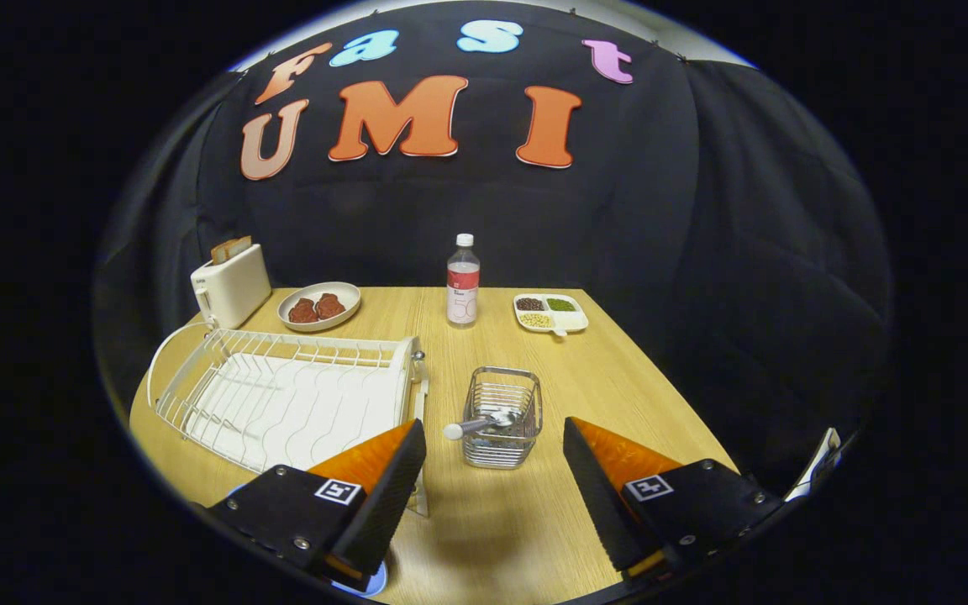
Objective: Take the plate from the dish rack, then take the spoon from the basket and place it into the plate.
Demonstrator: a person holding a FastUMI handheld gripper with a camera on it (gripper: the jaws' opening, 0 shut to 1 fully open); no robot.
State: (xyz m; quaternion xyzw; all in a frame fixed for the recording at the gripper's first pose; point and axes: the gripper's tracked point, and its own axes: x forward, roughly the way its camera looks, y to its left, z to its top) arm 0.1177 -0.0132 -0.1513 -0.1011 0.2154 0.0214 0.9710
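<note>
Wire basket (502,416) sits just ahead of the gripper (494,470), dead centre between its wide-open, empty fingers. Spoon (480,425) lies across it, handle poking left, so the long axis runs crosswise. Rack (282,395) on the desk looks empty.

Fisheye over hand-held gripper (494,437), tableward.

A wooden table (618,378) is carrying a white dish rack (282,399) along its left edge, a toaster (232,286) at the far left corner, and a plate of meat (319,306), bottle (463,281) and divided snack tray (551,313) along the far edge. A wire basket (502,416) is sitting mid-table.
</note>
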